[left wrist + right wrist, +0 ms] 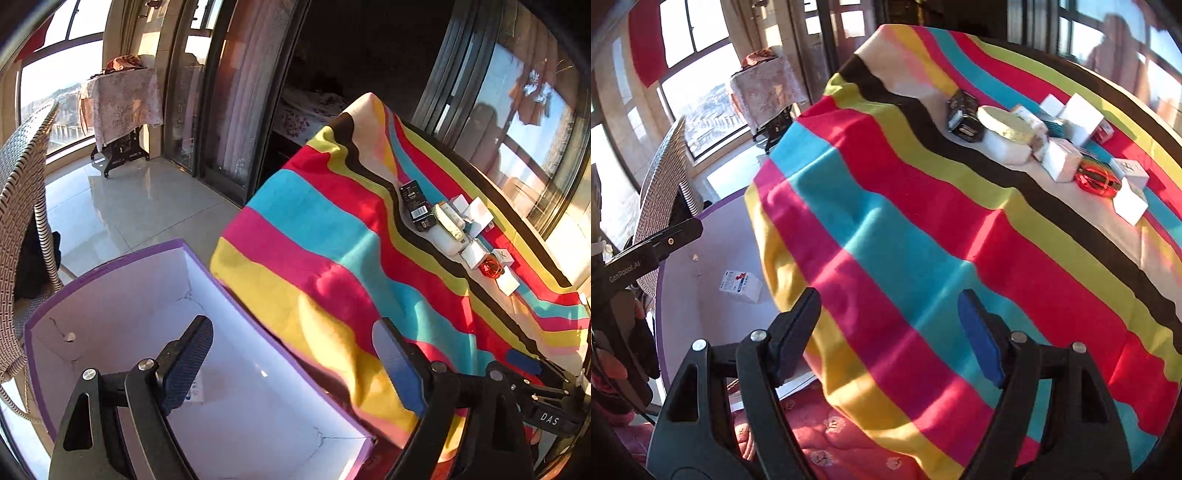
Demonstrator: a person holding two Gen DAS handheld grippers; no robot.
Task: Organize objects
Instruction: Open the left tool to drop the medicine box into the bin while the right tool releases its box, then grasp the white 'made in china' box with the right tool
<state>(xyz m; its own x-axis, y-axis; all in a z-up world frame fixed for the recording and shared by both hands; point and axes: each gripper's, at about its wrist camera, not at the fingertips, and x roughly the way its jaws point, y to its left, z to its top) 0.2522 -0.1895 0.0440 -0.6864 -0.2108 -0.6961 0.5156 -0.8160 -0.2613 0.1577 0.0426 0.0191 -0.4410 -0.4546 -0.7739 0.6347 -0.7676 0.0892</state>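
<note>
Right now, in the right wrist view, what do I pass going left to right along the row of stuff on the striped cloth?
Black box → round yellow tin → white box → orange-red wrapped item → small white box at the right end.

The left gripper (291,345) is matte black plastic with 2 fingers faced in dimpled dark-blue pads; each side carries 2 round silver screws and a triangular cut-out; the right gripper (890,325) is built alike, with brighter blue pads; white lettering marks the bodies, "DAS" on one and "GenRobot.AI" on the other.
</note>
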